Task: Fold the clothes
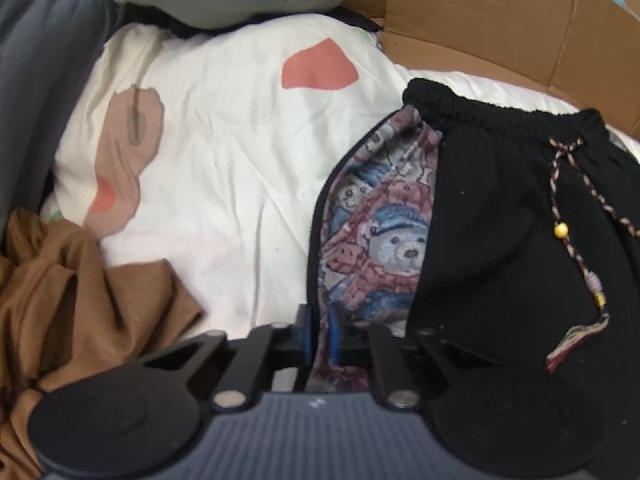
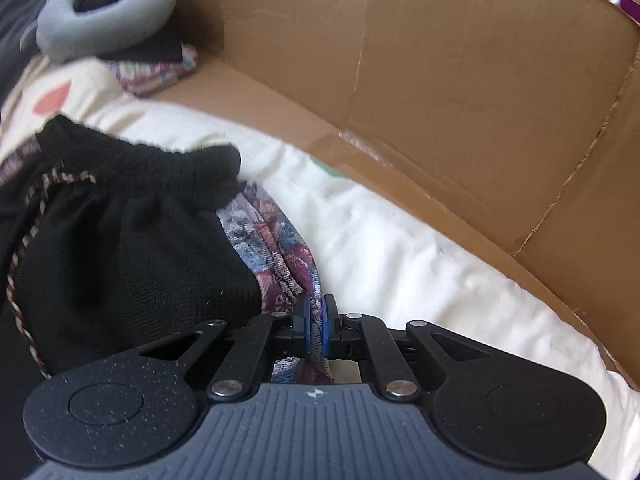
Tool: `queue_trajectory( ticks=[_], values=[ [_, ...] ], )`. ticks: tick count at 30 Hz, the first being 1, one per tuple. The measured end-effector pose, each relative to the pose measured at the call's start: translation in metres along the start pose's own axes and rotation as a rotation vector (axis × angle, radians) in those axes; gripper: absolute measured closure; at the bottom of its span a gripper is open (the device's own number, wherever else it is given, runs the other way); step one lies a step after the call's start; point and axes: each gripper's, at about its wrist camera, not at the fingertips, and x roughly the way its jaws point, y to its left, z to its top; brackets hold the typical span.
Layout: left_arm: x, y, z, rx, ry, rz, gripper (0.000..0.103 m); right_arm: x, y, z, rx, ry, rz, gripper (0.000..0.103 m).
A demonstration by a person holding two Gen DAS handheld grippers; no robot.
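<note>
Black knit shorts (image 1: 500,216) with bear-patterned side panels, an elastic waistband and a braided beaded drawstring (image 1: 576,220) lie spread on a cream quilt (image 1: 224,160). My left gripper (image 1: 319,326) is shut on the edge of the left patterned panel (image 1: 380,232). In the right wrist view the same shorts (image 2: 120,232) lie to the left, and my right gripper (image 2: 316,320) is shut on the right patterned panel (image 2: 276,248), with the cloth pinched between the blue pads (image 2: 329,322).
A crumpled brown garment (image 1: 72,300) lies at the left. A grey-green ring cushion (image 2: 104,12) rests on a folded patterned cloth (image 2: 156,68) at the far end. A cardboard box wall (image 2: 440,100) runs along the right side of the quilt. Dark grey fabric (image 1: 36,80) borders the left.
</note>
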Motion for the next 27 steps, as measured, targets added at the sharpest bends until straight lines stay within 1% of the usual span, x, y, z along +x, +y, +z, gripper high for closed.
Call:
queue_trajectory(
  ticks=[3,4,5,6,7,8,9,10,12,14,15,17,22,25,27],
  values=[
    [-0.002,0.003,0.002,0.001,-0.009,0.029,0.099,-0.001,0.0,0.003,-0.001,0.002,-0.032,0.094],
    [-0.003,0.004,0.001,-0.001,-0.012,0.036,0.099,-0.001,0.0,0.004,-0.001,0.002,-0.042,0.088],
    [-0.004,0.005,0.001,-0.002,-0.015,0.042,0.099,-0.006,-0.006,0.006,0.027,-0.007,-0.024,0.075],
    [-0.005,0.006,0.001,-0.005,-0.016,0.046,0.098,-0.012,-0.012,0.007,0.048,-0.02,-0.016,0.069],
    [-0.006,0.007,0.001,-0.011,-0.015,0.047,0.098,-0.019,-0.018,0.008,0.068,-0.034,-0.008,0.059],
    [-0.007,0.009,0.001,-0.021,-0.015,0.049,0.094,-0.026,-0.024,0.008,0.084,-0.042,0.002,0.057],
    [-0.008,0.01,0.001,-0.033,-0.014,0.053,0.088,-0.034,-0.03,0.009,0.1,-0.048,0.011,0.057],
    [-0.01,0.011,0.0,-0.042,-0.012,0.05,0.085,-0.041,-0.037,0.009,0.116,-0.055,0.021,0.057],
    [-0.014,0.011,-0.002,-0.058,-0.008,0.034,0.083,-0.055,-0.049,0.005,0.123,-0.052,0.025,0.057],
    [-0.019,0.007,-0.005,-0.036,-0.005,0.019,0.081,-0.067,-0.058,-0.004,0.129,-0.042,0.026,0.057],
    [-0.022,0.004,-0.007,-0.027,-0.003,0.013,0.076,-0.07,-0.063,-0.01,0.138,-0.029,0.035,0.057],
    [-0.026,0.001,-0.013,-0.016,0.007,0.008,0.07,-0.076,-0.07,-0.024,0.157,-0.003,0.05,0.058],
    [-0.027,0.004,-0.037,-0.03,0.071,0.034,0.072,-0.075,-0.066,-0.059,0.183,0.053,0.069,0.059],
    [-0.031,0.004,-0.055,-0.034,0.105,0.062,0.072,-0.07,-0.061,-0.078,0.179,0.078,0.05,0.063],
    [-0.035,0.004,-0.066,-0.042,0.124,0.087,0.072,-0.071,-0.061,-0.088,0.218,0.087,0.041,0.065]
  ],
)
